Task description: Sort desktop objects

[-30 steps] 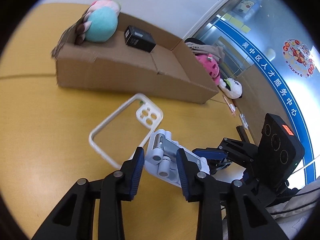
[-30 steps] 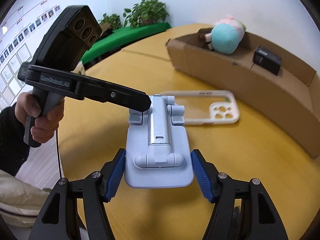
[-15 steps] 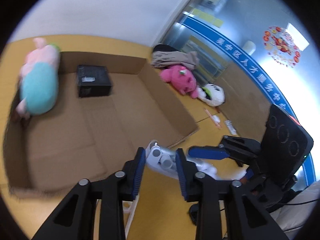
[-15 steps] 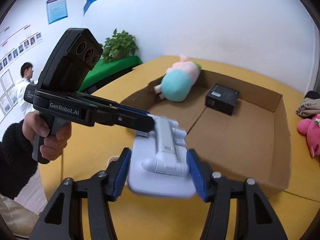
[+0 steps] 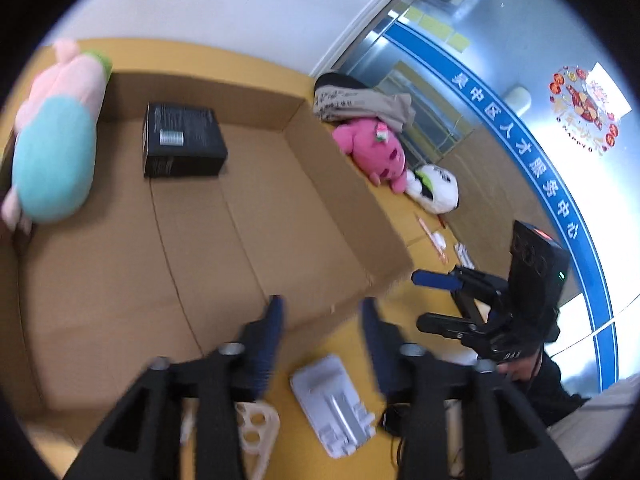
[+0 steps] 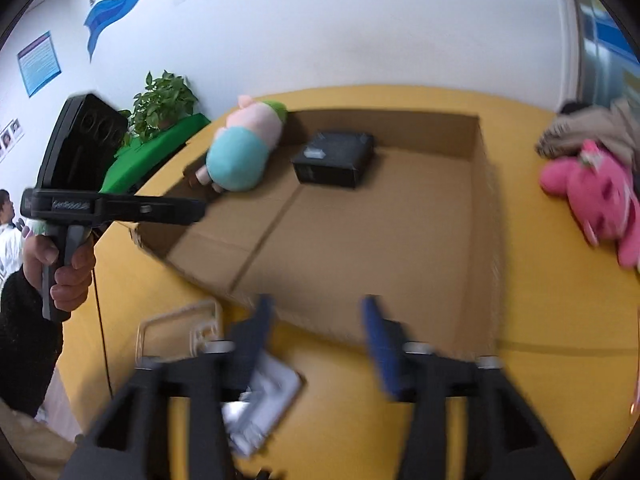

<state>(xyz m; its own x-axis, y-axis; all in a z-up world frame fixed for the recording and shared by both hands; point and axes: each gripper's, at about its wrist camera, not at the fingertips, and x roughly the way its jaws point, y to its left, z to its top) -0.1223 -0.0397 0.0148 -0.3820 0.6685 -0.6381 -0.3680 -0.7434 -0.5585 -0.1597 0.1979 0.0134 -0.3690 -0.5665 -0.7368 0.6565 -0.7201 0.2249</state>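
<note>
White Chinese characters reading 吴中区人才服务中心 run along a blue band (image 5: 532, 160) across the glass wall. A round red decal (image 5: 582, 110) above it carries lettering too blurred to read, as does the barcode label on the black box (image 5: 182, 140).

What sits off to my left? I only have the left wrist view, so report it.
Observer: A potted plant stands on a green ledge beyond the table.
Operator: Check the phone case.
Observer: The right wrist view shows the phone case as an open frame lying on the table, outside the cardboard box near its front corner.
Operator: Confirm the right gripper.
Observer: From its own camera, the right gripper has its jaws wide apart with nothing between them.
</note>
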